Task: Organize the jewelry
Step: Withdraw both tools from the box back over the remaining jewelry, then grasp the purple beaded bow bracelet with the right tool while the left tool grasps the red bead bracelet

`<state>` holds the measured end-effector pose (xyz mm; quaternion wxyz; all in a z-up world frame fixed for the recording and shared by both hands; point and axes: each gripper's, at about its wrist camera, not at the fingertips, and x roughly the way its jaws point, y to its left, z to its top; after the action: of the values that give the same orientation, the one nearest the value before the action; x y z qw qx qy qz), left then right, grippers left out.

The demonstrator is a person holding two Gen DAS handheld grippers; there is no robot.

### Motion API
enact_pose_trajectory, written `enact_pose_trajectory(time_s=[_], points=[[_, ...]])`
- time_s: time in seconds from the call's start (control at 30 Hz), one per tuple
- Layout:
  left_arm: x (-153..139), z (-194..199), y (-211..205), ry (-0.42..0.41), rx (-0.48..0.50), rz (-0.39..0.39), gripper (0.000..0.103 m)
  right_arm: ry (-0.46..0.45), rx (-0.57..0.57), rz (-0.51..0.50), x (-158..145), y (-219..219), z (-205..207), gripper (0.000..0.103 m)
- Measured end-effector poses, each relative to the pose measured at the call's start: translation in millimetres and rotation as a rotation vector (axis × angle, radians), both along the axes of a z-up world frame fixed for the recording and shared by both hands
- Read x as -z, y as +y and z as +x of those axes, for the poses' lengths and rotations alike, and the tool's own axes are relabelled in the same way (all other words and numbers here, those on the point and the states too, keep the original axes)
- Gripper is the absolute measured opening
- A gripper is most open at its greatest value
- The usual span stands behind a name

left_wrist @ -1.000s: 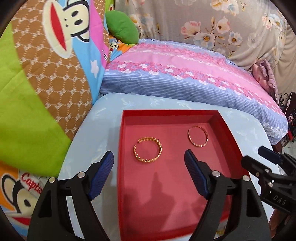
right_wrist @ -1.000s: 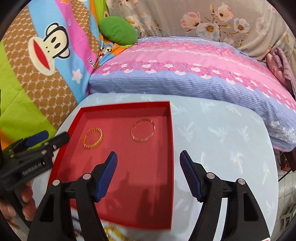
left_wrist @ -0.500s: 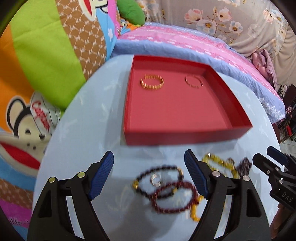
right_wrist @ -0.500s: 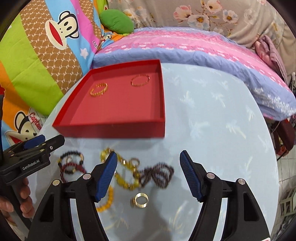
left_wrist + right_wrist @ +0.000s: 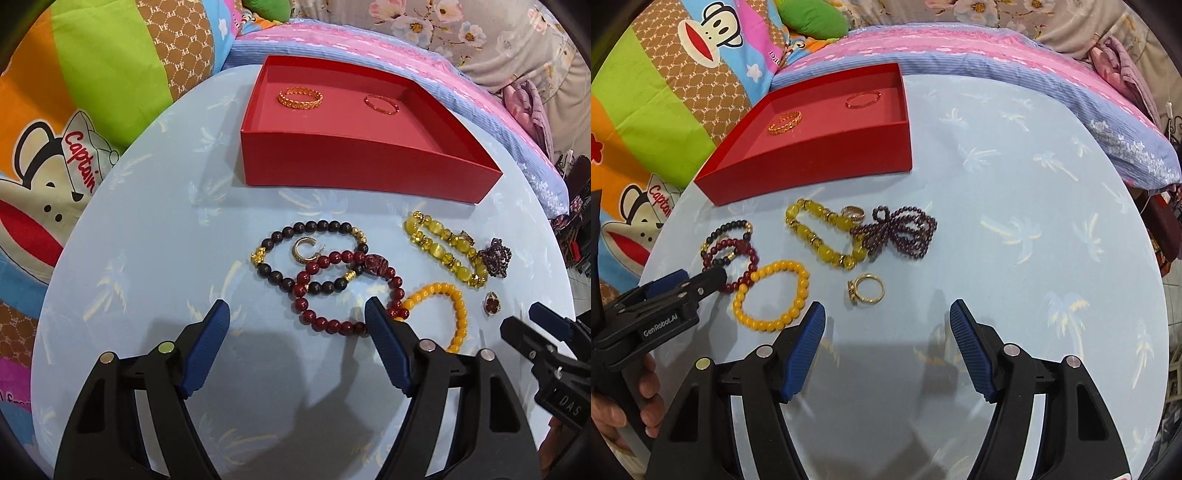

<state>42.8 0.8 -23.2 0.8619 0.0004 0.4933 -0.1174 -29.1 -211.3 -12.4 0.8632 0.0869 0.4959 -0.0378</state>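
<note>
Clearly readable: "GenRobot.AI" in white on the left gripper body as seen from the right wrist view, "DAS" on the right gripper body at the edge of the left wrist view, "Captain" in red on the cartoon blanket, "PF" repeated over its brown patches.

Both tongs spread wide, gripping nothing, blue ribbed pads apart above the pale blue table.

Far side of the table: red tray, holding a broad gold chain-pattern bangle at back left and a thin reddish-gold bangle to its right, well apart.

Loose on the table in front of the tray: dark bead bracelet with gold charms, overlapped by a red bead bracelet; small gold hoop lying inside the dark one. Further right: orange bead bracelet, yellow-green bead bracelet, bunched purple bead strand touching it, gold ring between them, second gold ring nearest the right gripper.
</note>
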Motion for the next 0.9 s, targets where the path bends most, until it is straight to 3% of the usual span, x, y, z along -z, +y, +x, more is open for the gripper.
enact_pose_trajectory(time_s=[0.27,0.6,0.9], points=[[2,1,-9,-0.021,0.022,0.042,0.062,-0.004,-0.002,0.004,1,3,-1,0.067],[0,-2,-6,-0.014,0.016,0.030,0.059,-0.032,0.058,0.002,-4,-18,11,0.067],[0,-3,-5,-0.005,0.015,0.026,0.059,-0.025,0.078,0.044,4,-34,41,0.042]])
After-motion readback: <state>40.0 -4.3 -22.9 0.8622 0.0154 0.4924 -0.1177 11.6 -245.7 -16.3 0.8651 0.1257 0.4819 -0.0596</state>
